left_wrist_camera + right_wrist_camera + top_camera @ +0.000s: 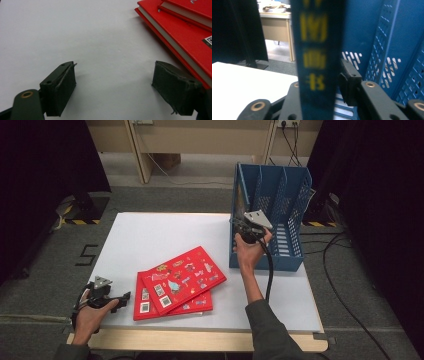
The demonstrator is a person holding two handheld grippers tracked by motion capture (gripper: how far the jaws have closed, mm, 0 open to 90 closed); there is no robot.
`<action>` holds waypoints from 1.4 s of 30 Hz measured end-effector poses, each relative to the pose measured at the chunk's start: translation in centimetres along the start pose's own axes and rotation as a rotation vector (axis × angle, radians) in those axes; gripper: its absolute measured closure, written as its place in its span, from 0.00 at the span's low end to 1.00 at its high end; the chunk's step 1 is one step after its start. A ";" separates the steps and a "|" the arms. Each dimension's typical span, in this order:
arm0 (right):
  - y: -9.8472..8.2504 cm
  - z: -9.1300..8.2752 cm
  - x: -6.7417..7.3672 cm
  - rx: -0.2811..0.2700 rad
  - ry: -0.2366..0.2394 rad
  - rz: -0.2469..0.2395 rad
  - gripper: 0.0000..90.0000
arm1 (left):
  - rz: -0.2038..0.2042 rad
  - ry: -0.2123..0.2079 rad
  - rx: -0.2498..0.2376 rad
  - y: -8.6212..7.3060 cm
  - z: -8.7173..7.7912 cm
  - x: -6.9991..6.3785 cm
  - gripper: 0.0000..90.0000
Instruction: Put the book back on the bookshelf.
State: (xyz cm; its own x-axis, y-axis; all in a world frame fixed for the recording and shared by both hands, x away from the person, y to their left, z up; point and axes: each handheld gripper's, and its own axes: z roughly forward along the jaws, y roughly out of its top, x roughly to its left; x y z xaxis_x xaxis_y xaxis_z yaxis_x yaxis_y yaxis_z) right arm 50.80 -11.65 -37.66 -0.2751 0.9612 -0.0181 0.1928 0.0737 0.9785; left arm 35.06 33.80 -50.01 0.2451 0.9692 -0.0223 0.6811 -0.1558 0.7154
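Jaws of right gripper (248, 231) straddle a dark book (319, 57) (spine upright) — left gripper (113, 87) gapes beside red books (176, 282)

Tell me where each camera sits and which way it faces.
High view: above the near table edge, looking forward and down at the red books and blue rack; both forearms show.
Left gripper view: low over the table, with spread fingers.
Right gripper view: at the rack, a dark blue book between its fingers.
High and left views share the red books.

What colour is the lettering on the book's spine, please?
Yellow, on the dark blue book; the right gripper view shows it best.
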 end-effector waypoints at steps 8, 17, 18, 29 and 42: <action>-0.3 -1.9 -0.4 0.000 0.087 -0.017 0.74 | 0.000 0.002 0.001 0.0 0.0 0.0 0.19; -0.6 -2.1 -0.2 -0.004 0.125 -0.003 0.74 | -0.002 0.005 -0.001 0.0 0.0 0.0 0.19; -0.6 -2.0 -0.1 -0.004 0.123 -0.006 0.73 | -0.001 0.005 0.000 0.0 0.0 0.0 0.19; 0.0 -0.1 0.8 0.019 0.103 -0.005 0.70 | 0.000 -0.001 0.001 0.0 0.0 0.0 0.19; 0.2 0.7 0.8 0.037 0.099 -0.024 0.68 | 0.000 -0.001 0.001 0.0 0.0 0.0 0.19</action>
State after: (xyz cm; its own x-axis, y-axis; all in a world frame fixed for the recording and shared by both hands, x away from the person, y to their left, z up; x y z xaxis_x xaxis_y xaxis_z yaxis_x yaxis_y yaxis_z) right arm 51.23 -10.64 -37.58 -0.3715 0.9282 -0.0188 0.2196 0.1075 0.9696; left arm 35.06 33.82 -50.00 0.2461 0.9690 -0.0230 0.6816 -0.1561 0.7149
